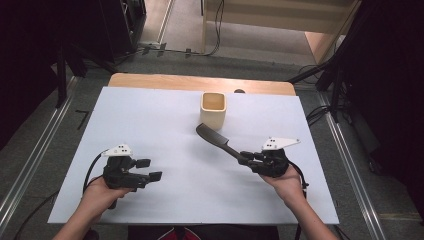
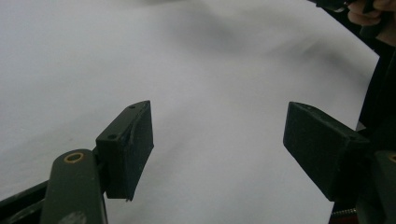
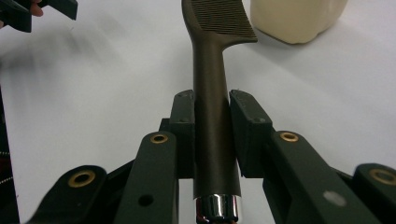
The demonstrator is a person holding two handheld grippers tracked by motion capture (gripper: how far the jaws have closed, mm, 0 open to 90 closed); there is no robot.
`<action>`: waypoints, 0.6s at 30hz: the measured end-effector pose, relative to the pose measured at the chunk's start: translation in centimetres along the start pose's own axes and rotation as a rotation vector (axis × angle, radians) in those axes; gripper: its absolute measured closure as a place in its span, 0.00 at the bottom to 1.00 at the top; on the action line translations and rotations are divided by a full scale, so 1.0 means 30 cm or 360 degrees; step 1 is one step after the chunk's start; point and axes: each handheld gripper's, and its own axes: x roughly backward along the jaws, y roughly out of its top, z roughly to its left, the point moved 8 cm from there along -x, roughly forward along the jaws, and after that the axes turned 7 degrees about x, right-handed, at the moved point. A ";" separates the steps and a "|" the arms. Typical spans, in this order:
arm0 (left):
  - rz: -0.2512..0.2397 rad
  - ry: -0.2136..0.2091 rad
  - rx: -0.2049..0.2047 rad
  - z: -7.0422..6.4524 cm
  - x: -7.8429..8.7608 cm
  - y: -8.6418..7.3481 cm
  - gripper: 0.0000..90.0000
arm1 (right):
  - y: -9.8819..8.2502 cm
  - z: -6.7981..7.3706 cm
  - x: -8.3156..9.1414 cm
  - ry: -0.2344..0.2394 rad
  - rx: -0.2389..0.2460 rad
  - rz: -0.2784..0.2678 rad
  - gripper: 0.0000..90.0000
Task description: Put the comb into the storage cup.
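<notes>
high view: the right tool (image 1: pixel 248 159) has its jaws pressed on the handle of a dark comb (image 1: pixel 216 138), which sticks out toward the cream cup (image 1: pixel 213 110) standing near the far middle of the white tabletop (image 1: pixel 165 125); the comb's toothed end sits just short of the cup, and i cannot tell whether it is clear of the surface. the left tool (image 1: pixel 150 169) rests near the front left edge, jaws wide apart with nothing between them. left gripper view: both black pads (image 2: pixel 128 149) stand well apart over bare tabletop (image 2: pixel 93 56), so this hand is idle and best kept out of the path. right gripper view: the jaws close from both sides on the round handle of the comb (image 3: pixel 212 116), gripping it toward its chrome cap (image 3: pixel 216 207), with the teeth (image 3: pixel 219 18) pointing ahead and the cup (image 3: pixel 294 18) just beyond and to one side. judging from this, the work looks like dropping the comb into the cup; doing it well means raising the toothed end above the rim, tipping it down over the opening, and keeping the squeeze firm, since a round handle can roll between flat pads.
</notes>
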 end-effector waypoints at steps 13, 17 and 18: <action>-0.0009 0.0027 0.0117 -0.002 -0.013 0.035 0.28 | 0.063 0.050 -0.101 -0.0137 -0.0070 0.0056 0.78; -0.0026 0.0050 0.0135 0.006 -0.014 0.054 0.28 | 0.097 0.069 -0.124 -0.0171 -0.0068 0.0035 0.78; -0.0023 0.0054 0.0140 0.009 -0.013 0.059 0.28 | 0.105 0.075 -0.130 -0.0175 -0.0064 0.0034 0.78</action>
